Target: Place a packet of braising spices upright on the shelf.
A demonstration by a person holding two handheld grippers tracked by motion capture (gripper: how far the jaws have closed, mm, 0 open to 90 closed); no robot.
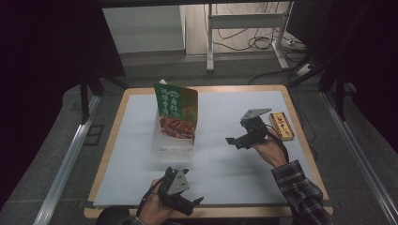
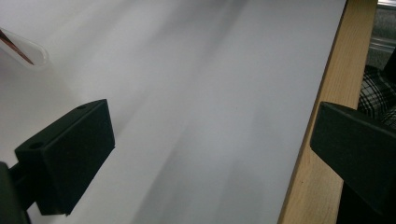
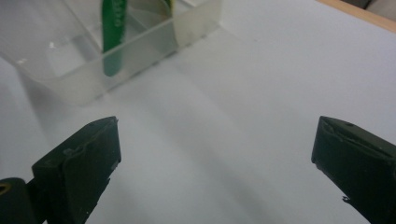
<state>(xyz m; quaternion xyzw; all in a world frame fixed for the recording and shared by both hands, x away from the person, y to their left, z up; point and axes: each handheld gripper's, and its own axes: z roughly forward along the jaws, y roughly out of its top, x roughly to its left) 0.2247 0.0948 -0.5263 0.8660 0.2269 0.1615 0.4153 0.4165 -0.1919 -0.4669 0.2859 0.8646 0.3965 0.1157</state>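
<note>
A green food pouch with a picture of red meat (image 1: 176, 111) stands upright in a clear rectangular plastic bin (image 1: 172, 146) just left of centre in the high view, on the white sheet (image 1: 225, 168) that covers the light wooden table (image 1: 109, 140). The left gripper (image 1: 196, 202), low in the frame near the table's front edge, has its jaws spread wide over bare sheet with nothing between them. The right gripper (image 1: 233, 140), at centre right and apart from the bin, is likewise spread and empty, and a small yellow-and-red rectangular box (image 1: 281, 126) lies flat just right of it.

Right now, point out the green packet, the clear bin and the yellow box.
green packet (image 1: 177, 112), high view, front face
clear bin (image 3: 140, 49), right gripper view, near wall
yellow box (image 1: 281, 126), high view, top face
</note>
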